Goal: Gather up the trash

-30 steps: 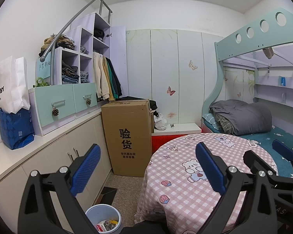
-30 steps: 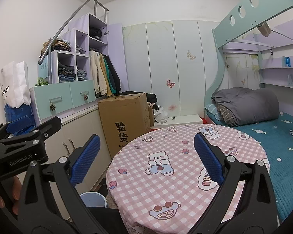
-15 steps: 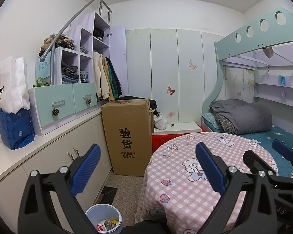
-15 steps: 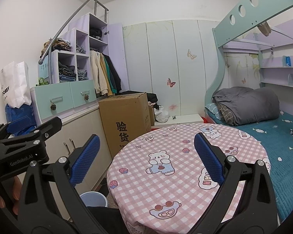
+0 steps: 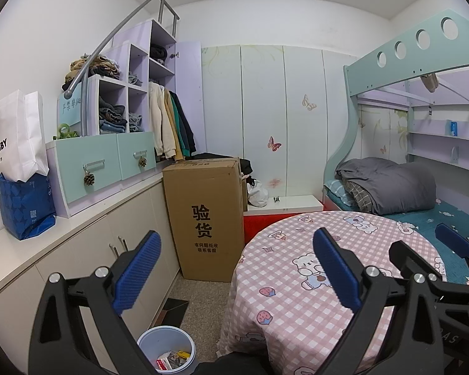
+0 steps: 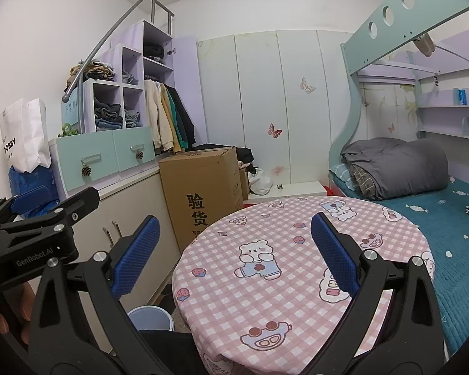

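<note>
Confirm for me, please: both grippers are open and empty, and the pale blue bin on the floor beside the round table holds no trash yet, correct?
Not quite. The bin is not empty: the left wrist view shows wrappers and scraps already lying in it. The rest stands: the left gripper and the right gripper are both open and hold nothing, and the bin stands on the floor beside the round table.

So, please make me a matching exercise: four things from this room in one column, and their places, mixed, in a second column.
Things:
1. trash bin
2. cardboard box
3. grey blanket
4. white paper bag

Places:
A. on the lower bunk
B. on the floor, between cabinets and round table
C. inside a blue bag on the counter
D. standing on the floor against the cabinet end

Pairs: 1-B, 2-D, 3-A, 4-C
</note>
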Motion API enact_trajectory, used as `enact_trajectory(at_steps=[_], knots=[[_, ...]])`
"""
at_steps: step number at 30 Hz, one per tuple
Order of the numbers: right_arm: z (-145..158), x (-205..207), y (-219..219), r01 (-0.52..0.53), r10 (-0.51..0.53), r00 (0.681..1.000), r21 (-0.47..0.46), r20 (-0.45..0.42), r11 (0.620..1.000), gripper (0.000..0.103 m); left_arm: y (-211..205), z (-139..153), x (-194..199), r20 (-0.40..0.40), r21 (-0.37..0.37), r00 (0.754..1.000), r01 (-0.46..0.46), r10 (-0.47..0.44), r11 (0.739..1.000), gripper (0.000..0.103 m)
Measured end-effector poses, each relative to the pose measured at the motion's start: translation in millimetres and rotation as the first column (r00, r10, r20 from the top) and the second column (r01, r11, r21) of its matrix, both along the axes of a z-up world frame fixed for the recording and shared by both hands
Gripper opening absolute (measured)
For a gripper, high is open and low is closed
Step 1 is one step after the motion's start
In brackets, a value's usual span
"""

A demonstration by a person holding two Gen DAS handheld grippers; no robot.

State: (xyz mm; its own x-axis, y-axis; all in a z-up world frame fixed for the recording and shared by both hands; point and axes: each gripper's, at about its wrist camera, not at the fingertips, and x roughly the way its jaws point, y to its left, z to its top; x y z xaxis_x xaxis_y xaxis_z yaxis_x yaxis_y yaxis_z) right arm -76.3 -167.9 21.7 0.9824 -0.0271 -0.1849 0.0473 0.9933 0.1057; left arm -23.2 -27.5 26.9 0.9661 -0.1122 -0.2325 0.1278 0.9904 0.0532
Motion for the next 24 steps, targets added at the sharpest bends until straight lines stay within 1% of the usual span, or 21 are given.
enact_trajectory(at_steps=[24], knots=[[-0.1,1.1,5.0,-0.006,0.006,1.0,0.0,-0.004,1.0,0.095,3.3,-1.5,-0.3,-0.005,0.005,1.0,0.002,-0.002,1.0,0.096]])
